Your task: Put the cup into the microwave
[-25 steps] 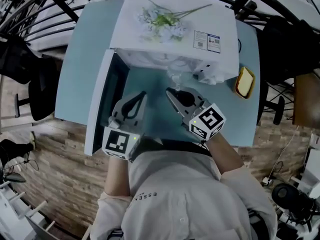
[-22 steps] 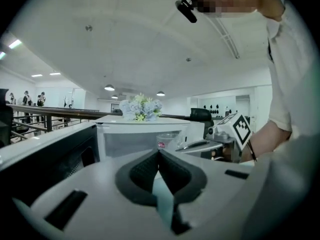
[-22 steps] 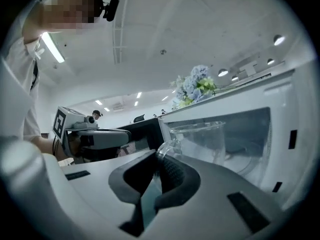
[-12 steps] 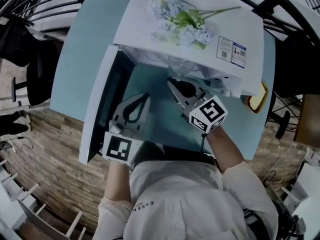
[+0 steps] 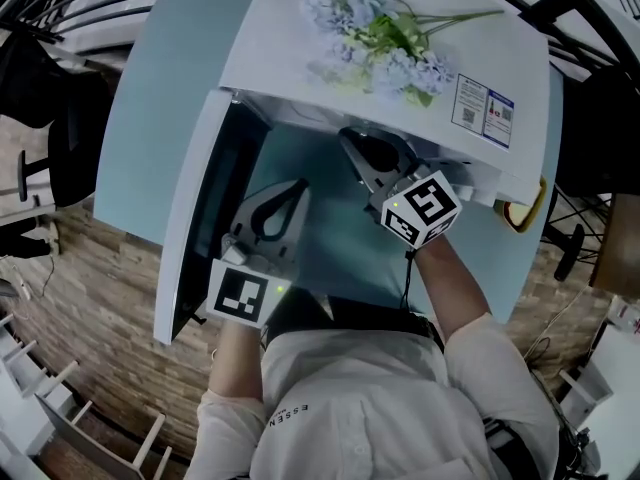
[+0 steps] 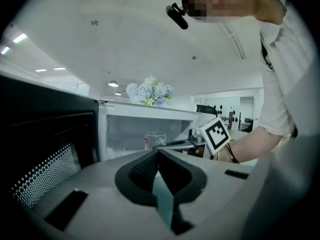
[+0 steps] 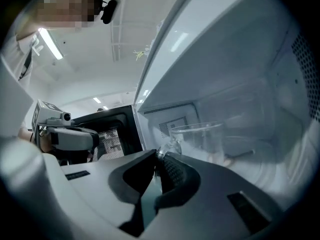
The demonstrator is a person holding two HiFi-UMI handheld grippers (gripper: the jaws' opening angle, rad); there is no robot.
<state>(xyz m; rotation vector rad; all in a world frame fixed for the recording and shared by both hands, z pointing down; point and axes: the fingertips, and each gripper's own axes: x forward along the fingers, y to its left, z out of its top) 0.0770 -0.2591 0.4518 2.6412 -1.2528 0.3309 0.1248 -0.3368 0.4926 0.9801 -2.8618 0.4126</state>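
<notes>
My right tongs (image 7: 159,156) pinch the glass cup (image 7: 200,136) by its handle inside the microwave (image 5: 290,48).
My right forearm (image 5: 450,288) reaches forward, nearly level; my left tongs (image 6: 158,151) hang pressed together, empty, beside the open door (image 5: 190,218).

Left tongs (image 5: 297,185) hang back with jaws together; right tongs (image 5: 347,134) reach ahead, jaws clamped tight.

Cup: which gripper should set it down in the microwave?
Right. The right gripper is shut on the cup handle inside the microwave; the left gripper is shut, empty, beside the door.
</notes>
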